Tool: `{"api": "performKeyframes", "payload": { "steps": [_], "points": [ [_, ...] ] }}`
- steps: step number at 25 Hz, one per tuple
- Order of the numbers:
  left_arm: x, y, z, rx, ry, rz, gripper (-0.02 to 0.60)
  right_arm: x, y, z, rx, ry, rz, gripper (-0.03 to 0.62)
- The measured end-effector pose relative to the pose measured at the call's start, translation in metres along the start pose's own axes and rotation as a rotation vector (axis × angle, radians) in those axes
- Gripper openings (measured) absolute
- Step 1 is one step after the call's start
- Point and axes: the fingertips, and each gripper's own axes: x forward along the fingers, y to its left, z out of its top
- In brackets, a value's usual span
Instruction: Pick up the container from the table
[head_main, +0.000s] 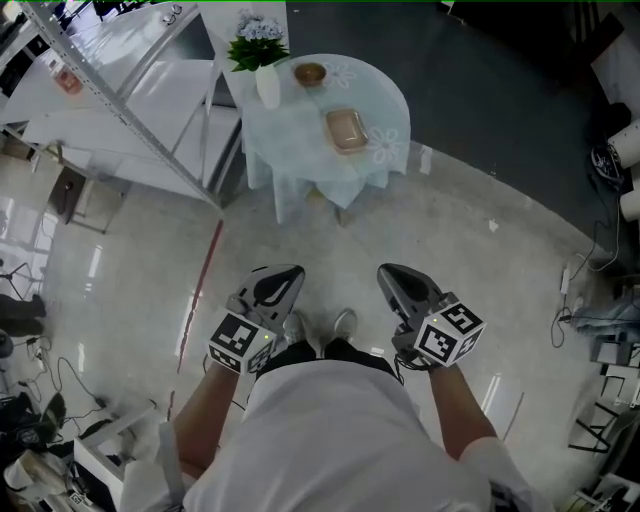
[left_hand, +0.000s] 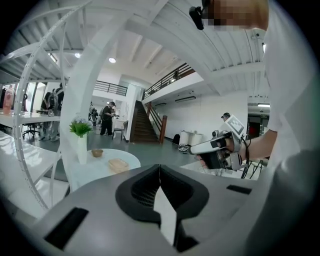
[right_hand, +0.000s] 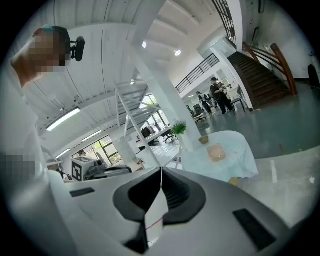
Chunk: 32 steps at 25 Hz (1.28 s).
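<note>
left gripper (head_main: 283, 278): jaws pressed together, nothing between. right gripper (head_main: 397, 278): same, closed and empty. both held side by side low in front of person's white shirt (head_main: 330, 430), over grey floor (head_main: 330, 250), well apart from table. shallow tan rectangular container (head_main: 346, 130) sits on round table with pale cloth (head_main: 290, 135), right of centre, near small brown bowl (head_main: 310, 73) and white vase with green plant (head_main: 266, 75). container untouched.

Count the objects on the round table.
3: a vase of plants at the left edge, a small bowl beside it, the container nearer the person. None looks hidden.
</note>
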Motion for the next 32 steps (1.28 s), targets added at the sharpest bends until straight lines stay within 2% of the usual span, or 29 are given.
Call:
{"api": "performKeyframes", "payload": {
  "steps": [18, 32],
  "points": [
    [0.042, -0.034, 0.006, 0.006, 0.008, 0.053, 0.021, -0.033, -0.046, 0.007, -0.006, 0.009, 0.043, 0.023],
    [0.077, -0.029, 0.004, -0.004, 0.036, 0.079, 0.021, -0.038, -0.092, 0.018, 0.014, 0.014, 0.039, 0.023]
  ]
}}
